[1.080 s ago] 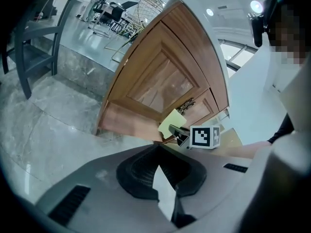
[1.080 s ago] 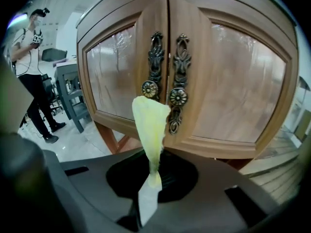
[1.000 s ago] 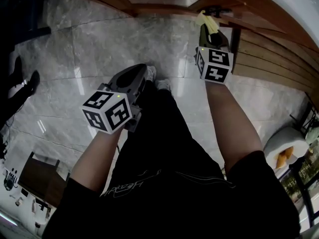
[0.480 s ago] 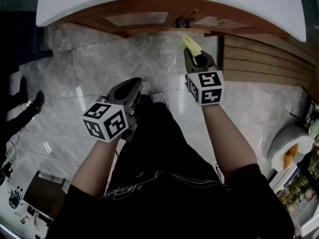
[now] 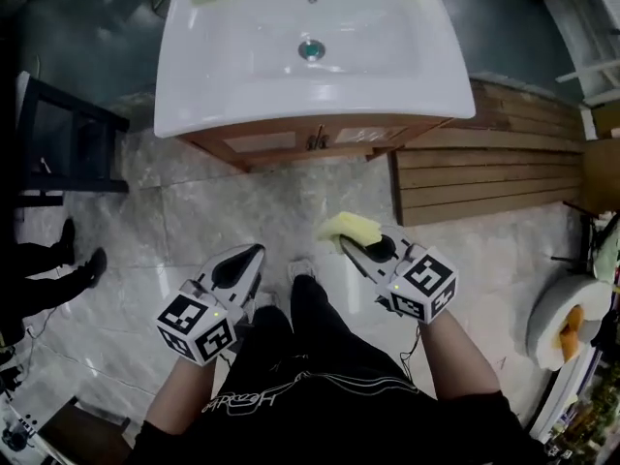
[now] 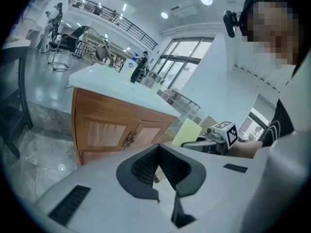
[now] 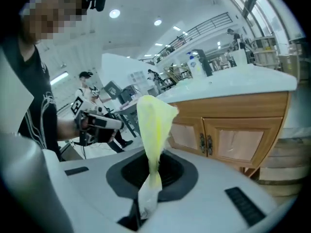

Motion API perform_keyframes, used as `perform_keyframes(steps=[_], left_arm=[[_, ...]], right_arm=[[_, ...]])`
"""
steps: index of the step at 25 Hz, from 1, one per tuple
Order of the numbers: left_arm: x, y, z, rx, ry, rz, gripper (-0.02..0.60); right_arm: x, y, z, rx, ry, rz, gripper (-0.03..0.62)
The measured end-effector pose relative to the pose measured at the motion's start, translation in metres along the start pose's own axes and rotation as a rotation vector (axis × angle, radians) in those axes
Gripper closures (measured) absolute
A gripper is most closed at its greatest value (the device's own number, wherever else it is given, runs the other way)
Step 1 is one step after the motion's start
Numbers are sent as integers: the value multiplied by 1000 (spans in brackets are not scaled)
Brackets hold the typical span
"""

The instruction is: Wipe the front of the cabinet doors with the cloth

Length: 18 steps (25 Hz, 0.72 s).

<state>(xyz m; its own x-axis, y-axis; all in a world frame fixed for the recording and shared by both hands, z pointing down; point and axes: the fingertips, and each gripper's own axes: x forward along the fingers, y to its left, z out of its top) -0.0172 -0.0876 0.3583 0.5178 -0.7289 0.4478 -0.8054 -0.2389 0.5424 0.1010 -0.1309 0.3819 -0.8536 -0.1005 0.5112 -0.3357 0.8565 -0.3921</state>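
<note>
My right tool (image 5: 349, 244) sits just right of centre in the head view, and its jaws are clamped on the yellow cloth (image 5: 351, 228). In the right gripper view the cloth (image 7: 154, 123) stands up out of the closed right tool (image 7: 147, 194) as a pinched, upright fold. The cabinet doors (image 7: 224, 141) are behind it on the right side of that frame, and the cloth is clear of them.

The left tool (image 5: 252, 253) is at lower left of centre. In its own view the left tool (image 6: 165, 191) has its jaws drawn together with nothing between them.

The cabinet doors (image 5: 315, 141) lie above centre in the head view, under the white counter (image 5: 194, 80) with its basin. Grey marble floor (image 5: 194, 201) lies between them and both tools.
</note>
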Motion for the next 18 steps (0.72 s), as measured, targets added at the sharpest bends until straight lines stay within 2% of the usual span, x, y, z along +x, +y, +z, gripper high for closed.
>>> perform_keyframes(steps=[3,8,12,15,18], left_arm=[[-23,-26,26,56,-33,-28,575],[-89,-93,52,144,-84,-92,575],[-170,-149,46,205,-151,-185,575],[-230,-180,35,304,-173,-208,575],[-287,-205,19,354,-193,-220,575]], right_arm=[[-37,43,29,-72,-23,32,554],[-96,136,65,-118,-113,-3,554],[-124,228,67,-178,-164,-38,554],[-140,292,69,-209,-236,-63,554],[-156,351,64,-219,-299,-80,554]])
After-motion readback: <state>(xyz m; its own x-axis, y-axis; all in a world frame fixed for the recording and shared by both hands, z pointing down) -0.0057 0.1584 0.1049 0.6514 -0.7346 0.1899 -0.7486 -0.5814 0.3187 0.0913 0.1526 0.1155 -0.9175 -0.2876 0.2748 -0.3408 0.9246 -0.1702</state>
